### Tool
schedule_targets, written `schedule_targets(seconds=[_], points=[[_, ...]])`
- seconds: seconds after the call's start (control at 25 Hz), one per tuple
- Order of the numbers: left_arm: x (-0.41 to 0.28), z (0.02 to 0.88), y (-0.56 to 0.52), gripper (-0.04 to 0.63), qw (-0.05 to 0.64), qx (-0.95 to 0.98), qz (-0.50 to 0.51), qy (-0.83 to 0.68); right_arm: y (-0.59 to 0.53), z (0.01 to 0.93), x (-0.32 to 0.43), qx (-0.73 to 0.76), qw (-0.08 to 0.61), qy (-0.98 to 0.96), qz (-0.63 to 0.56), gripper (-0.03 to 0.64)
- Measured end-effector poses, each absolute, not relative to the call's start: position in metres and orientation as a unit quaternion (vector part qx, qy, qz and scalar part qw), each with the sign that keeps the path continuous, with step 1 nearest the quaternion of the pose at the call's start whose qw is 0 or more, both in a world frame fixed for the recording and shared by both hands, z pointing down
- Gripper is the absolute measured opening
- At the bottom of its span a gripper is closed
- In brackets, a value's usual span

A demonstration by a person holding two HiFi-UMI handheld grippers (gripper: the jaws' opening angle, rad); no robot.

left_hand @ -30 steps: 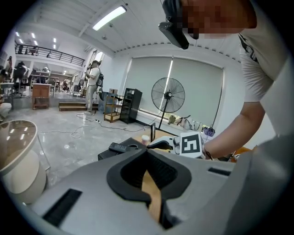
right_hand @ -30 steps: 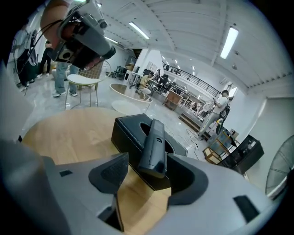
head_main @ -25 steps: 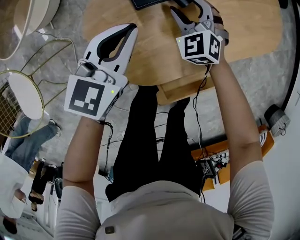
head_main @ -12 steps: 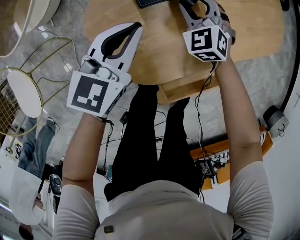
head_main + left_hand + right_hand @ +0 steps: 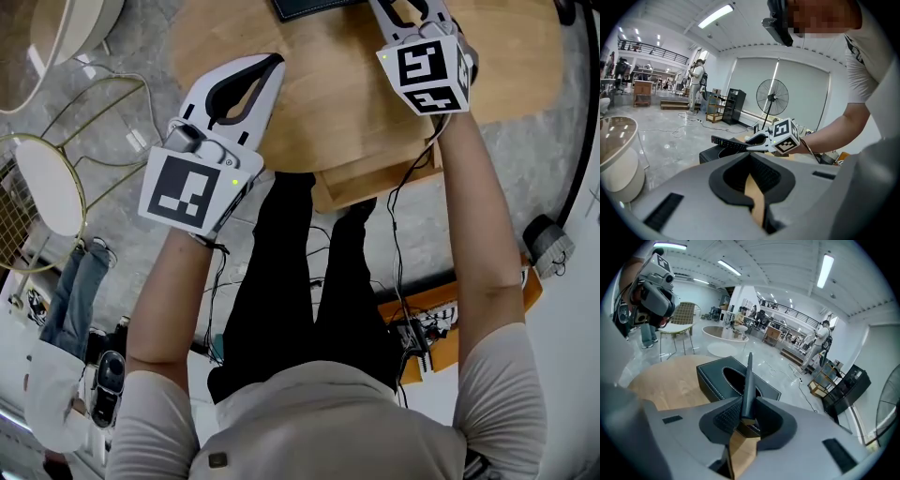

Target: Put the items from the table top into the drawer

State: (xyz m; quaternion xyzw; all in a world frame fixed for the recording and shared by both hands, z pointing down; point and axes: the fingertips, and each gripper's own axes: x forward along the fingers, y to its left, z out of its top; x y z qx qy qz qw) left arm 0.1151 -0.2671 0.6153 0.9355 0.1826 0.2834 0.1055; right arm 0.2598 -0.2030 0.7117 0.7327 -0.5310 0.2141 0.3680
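My right gripper point(image 5: 405, 9) is at the far side of the round wooden table point(image 5: 328, 103), its fingertips cut off by the top edge of the head view. Its jaws have just been closing, and they are shut on a slim black remote point(image 5: 748, 376) that stands edge-on between the pads. In the left gripper view the remote point(image 5: 727, 143) sticks out level from the right gripper point(image 5: 757, 140). A black leather tissue box point(image 5: 723, 377) sits just behind it. My left gripper point(image 5: 269, 64) hovers over the table's near left edge, shut and empty. A wooden drawer point(image 5: 370, 178) hangs open under the near edge.
A round-seated chair with a gold wire frame point(image 5: 47, 192) stands on the grey floor to the left. Cables and an orange rack of gear point(image 5: 441, 314) lie by the person's legs. Another person point(image 5: 56, 375) is at the lower left. A standing fan point(image 5: 772, 97) is farther off.
The right gripper has moved up and to the right in the head view, and its jaws have closed on the remote. The left gripper has hardly moved.
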Motion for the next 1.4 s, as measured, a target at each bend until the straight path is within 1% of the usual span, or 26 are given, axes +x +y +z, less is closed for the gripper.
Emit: schedule_targets(seconds=[0.12,0.32,0.64,0.88,1.12,1.4], points=[[0.121,0.607,-0.267,0.009,0.109,0.940,0.268,0.183,-0.205,0.710,0.262,0.731,0.356,-0.536,0.228,0.101],[0.119,0.608,-0.269,0.009,0.103,0.937,0.283,0.180,-0.206,0.706,0.262,0.732,0.337,-0.542,0.239,0.098],[0.123,0.595,-0.261,0.009,0.101,0.943,0.266,0.173,-0.194,0.692,0.242,0.740,0.312,-0.543,0.244,0.097],[0.108,0.562,-0.221,0.009,0.092,0.947,0.252,0.177,-0.150,0.657,0.216,0.752,0.300,-0.534,0.244,0.097],[0.077,0.530,-0.177,0.009,0.081,0.952,0.231,0.185,-0.101,0.622,0.179,0.761,0.293,-0.527,0.239,0.097],[0.051,0.516,-0.135,0.009,0.076,0.954,0.226,0.181,-0.047,0.607,0.143,0.766,0.281,-0.523,0.247,0.097]])
